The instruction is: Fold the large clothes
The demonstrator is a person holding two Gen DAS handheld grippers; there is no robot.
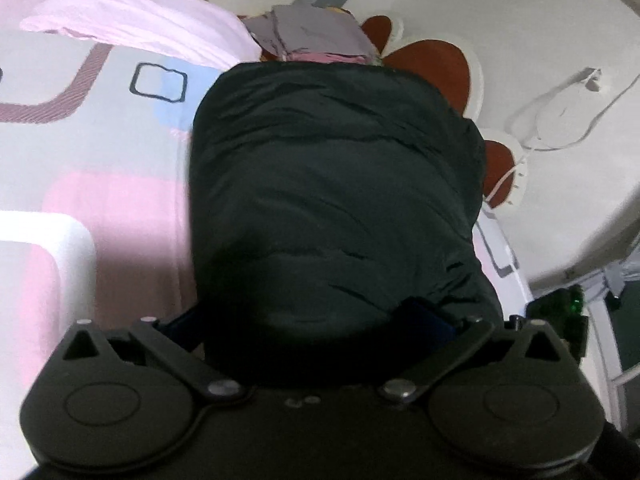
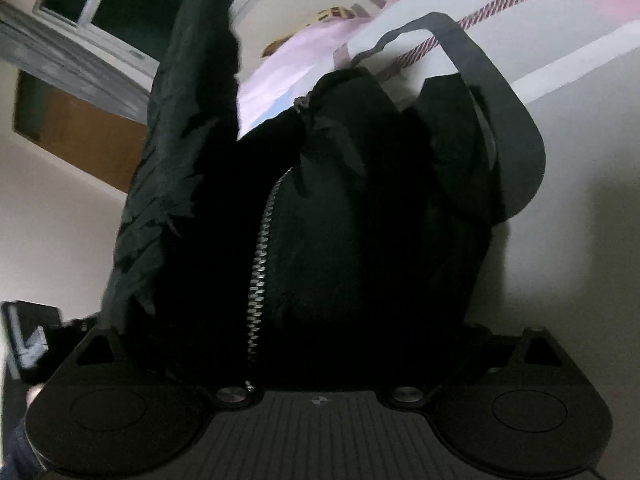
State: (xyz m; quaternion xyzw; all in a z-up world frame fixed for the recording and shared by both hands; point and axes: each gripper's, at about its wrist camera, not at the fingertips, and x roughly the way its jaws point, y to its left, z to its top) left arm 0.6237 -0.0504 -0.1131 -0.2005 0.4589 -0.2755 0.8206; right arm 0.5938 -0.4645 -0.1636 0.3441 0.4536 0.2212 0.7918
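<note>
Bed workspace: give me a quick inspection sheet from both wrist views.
Surface: patterned bed sheet, pink, grey and blue blocks.
Job's things: black padded jacket, puffy bundle filling both views; zipper exposed.
Clutter: pink garment and folded stack at the far side.
Grippers: left gripper and right gripper spread wide; fingertips hidden by jacket, grip unclear.
Cables: white cable lying loose.
Surroundings: dark window, pale wall.

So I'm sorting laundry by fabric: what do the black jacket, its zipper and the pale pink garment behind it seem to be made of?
Black jacket: likely a padded synthetic shell such as nylon or polyester, with a faint sheen, fine crinkles and a puffy bulk.
Zipper: chunky silvery teeth, metal or metal-look plastic.
Pale pink garment: a soft matte woven, perhaps cotton; blur leaves it open.
</note>
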